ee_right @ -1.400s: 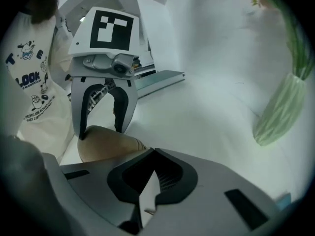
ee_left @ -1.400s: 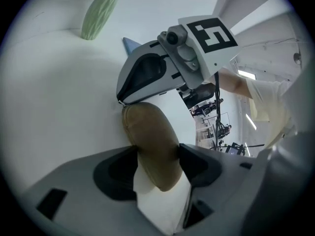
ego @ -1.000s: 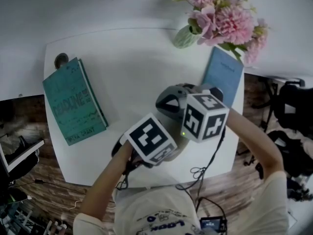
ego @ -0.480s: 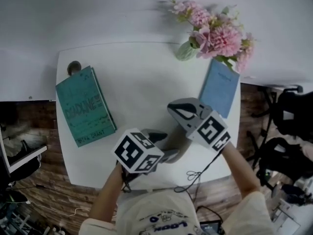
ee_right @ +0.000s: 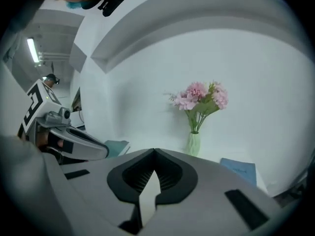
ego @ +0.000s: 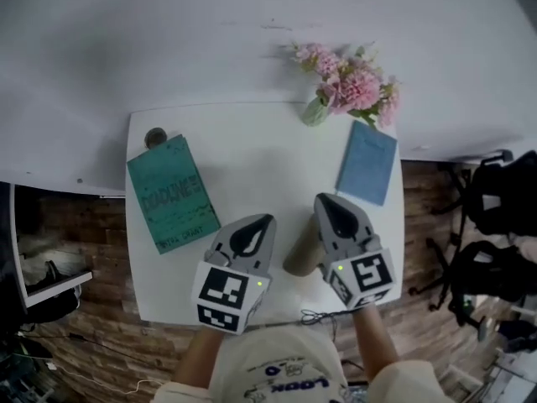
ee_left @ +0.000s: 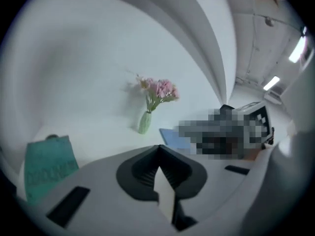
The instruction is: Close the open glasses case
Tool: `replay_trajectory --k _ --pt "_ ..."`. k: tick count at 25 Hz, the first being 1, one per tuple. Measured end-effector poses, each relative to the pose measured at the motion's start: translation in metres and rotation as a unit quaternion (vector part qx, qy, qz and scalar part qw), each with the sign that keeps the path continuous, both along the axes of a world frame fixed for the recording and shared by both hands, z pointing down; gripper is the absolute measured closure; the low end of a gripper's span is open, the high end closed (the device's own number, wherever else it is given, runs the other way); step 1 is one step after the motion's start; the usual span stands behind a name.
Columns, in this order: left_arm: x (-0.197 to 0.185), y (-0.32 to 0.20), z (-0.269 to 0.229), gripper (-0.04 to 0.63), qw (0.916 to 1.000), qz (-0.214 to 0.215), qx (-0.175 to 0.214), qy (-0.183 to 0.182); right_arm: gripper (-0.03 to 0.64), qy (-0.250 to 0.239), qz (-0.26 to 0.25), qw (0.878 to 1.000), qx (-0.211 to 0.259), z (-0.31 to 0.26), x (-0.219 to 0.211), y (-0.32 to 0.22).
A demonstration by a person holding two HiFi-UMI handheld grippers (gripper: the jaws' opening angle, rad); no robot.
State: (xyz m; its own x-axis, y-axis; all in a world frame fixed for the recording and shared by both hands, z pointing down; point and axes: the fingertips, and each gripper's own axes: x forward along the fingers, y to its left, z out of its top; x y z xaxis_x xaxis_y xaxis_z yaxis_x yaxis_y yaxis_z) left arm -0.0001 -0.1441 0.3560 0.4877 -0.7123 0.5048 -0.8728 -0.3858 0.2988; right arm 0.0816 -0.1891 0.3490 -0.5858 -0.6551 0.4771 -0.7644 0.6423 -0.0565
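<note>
White table (ego: 252, 154), white wall (ego: 168, 49), teal book (ego: 172, 193), flower vase (ego: 316, 112), left gripper (ego: 266, 219) and right gripper (ego: 322, 199) closed, empty

Grey right gripper (ego: 324, 198), white printed T-shirt (ego: 277, 372)

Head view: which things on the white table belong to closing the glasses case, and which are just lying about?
Job in hand: tan glasses case; left gripper and right gripper, both shut and empty.
Lying about: teal book; blue notebook; vase of pink flowers; small round thing by the book.
</note>
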Motion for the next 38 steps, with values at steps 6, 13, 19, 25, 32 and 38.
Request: replay_trajectory --k 6,13,19,25,32,38 --pt "-0.017 0.008 -0.056 0.594 0.9929 -0.051 0.1 -0.038 0.617 -0.04 0.056 0.994 0.081 -0.051 -0.011 0.026" --pt "-0.026 0.026 -0.091 0.594 0.9846 -0.083 0.15 -0.032 0.617 -0.053 0.11 0.987 0.104 -0.072 -0.006 0.05" --pt "-0.037 0.038 -0.107 0.594 0.9777 -0.112 0.174 -0.037 0.617 -0.065 0.13 0.981 0.126 -0.087 -0.004 0.066" --pt "-0.043 0.043 -0.115 0.594 0.9731 -0.126 0.188 -0.045 0.617 -0.067 0.135 0.979 0.139 -0.094 -0.001 0.073" --pt "-0.041 0.045 -0.122 0.594 0.9701 -0.13 0.198 -0.053 0.617 -0.067 0.145 0.978 0.137 -0.096 0.005 0.077" --pt "-0.039 0.045 -0.125 0.594 0.9683 -0.136 0.202 -0.055 0.617 -0.056 0.143 0.979 0.133 -0.092 0.007 0.078"
